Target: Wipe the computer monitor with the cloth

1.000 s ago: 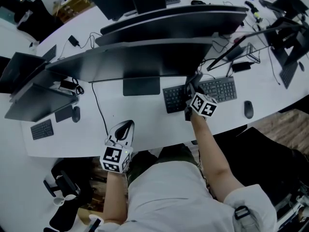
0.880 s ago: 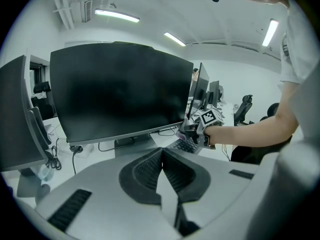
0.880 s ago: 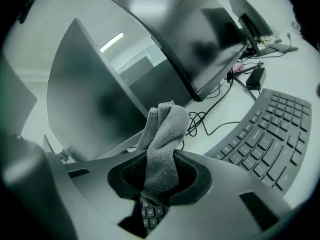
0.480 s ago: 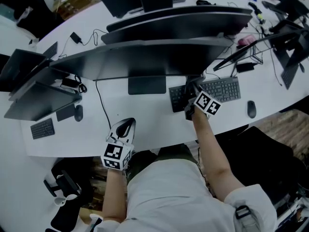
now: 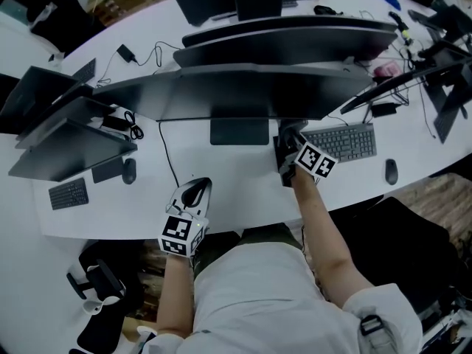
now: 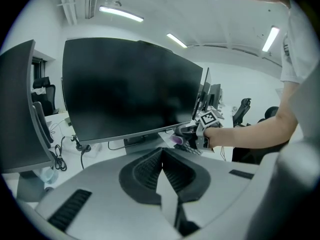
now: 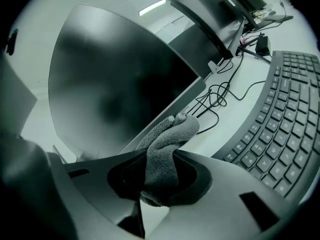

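Right tool [image 5: 289, 142] clamps the grey cloth [image 7: 172, 134], its bunched end up against the lower edge of the monitor [image 5: 243, 94], just beside the keyboard [image 5: 343, 142]. Left tool [image 5: 193, 194] (jaws together, nothing in them) hangs over the front edge of the tabletop [image 5: 236, 179].

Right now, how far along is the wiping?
Done: cloth clamped in right tool. In hand: its tip is at the monitor's bottom edge. Remaining: everything above it; how much is already wiped can't be judged. Left tool shut, empty.
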Motion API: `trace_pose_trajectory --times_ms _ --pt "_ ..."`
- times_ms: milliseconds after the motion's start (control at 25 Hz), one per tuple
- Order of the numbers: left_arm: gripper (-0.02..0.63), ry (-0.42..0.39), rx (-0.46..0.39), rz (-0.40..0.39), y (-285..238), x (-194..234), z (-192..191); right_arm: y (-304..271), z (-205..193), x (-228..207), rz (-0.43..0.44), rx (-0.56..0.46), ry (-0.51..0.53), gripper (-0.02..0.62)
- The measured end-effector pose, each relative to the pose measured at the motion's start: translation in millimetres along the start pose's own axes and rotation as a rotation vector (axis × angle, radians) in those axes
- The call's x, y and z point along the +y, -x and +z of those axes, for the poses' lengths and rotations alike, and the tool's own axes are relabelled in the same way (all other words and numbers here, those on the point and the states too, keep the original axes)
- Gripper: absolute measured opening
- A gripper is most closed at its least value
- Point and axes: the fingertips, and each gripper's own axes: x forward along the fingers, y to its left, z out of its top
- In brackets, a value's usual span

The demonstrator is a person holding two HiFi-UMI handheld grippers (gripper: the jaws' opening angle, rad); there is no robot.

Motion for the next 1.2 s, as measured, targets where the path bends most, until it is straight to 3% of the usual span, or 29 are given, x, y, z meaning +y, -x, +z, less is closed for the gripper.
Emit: trace_pose_trajectory --times_ms 1200 --pt "0.0 0.085 -0.047 -0.01 43.2 87.4 -42.0 -62.2 -60.6 80.6 0.014 0.034 -0.009 0.089"
